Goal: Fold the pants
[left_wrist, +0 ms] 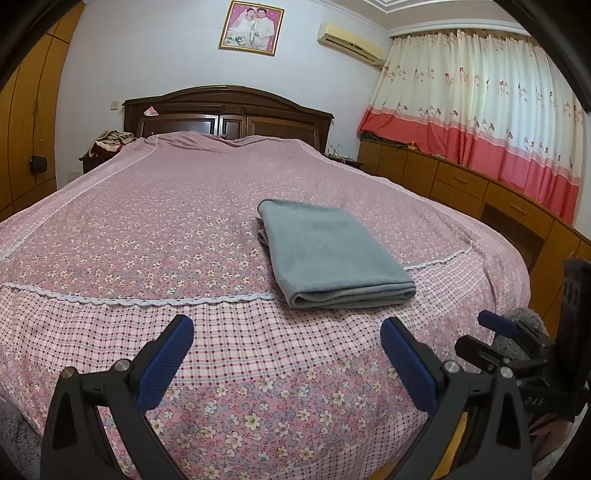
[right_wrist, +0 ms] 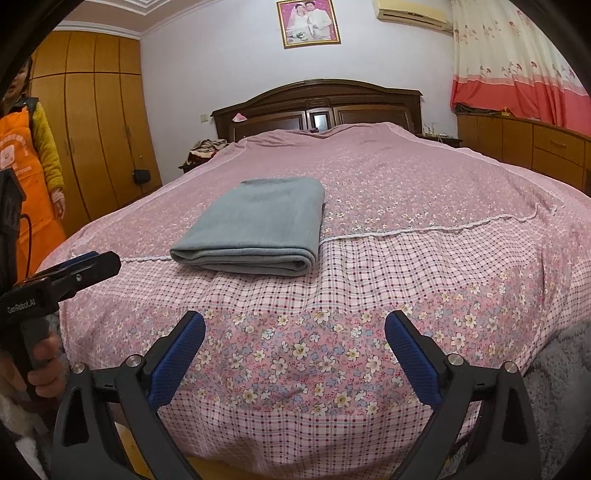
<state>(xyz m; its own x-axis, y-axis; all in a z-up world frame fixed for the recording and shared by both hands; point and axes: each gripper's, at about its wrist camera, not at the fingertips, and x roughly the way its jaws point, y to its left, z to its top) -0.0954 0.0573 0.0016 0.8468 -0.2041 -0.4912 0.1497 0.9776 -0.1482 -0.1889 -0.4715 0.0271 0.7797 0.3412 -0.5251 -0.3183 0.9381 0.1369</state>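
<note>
Grey-blue folded fleece pants (left_wrist: 332, 251) lie near the foot edge of the pink floral-quilted bed (left_wrist: 147, 236); left claw (left_wrist: 288, 354) and right claw (right_wrist: 295, 350) both gape apart, empty

we are counting one folded grey pants bundle (left_wrist: 334, 254) lying on one bed (left_wrist: 147, 229). we are holding two grippers, the left gripper (left_wrist: 287, 354) and the right gripper (right_wrist: 294, 349), each showing two blue pads. we are seeing one framed photo (left_wrist: 252, 27), one air conditioner (left_wrist: 351, 42), one headboard (left_wrist: 229, 110) and one person in orange (right_wrist: 26, 166) standing by one wardrobe (right_wrist: 99, 110).
</note>
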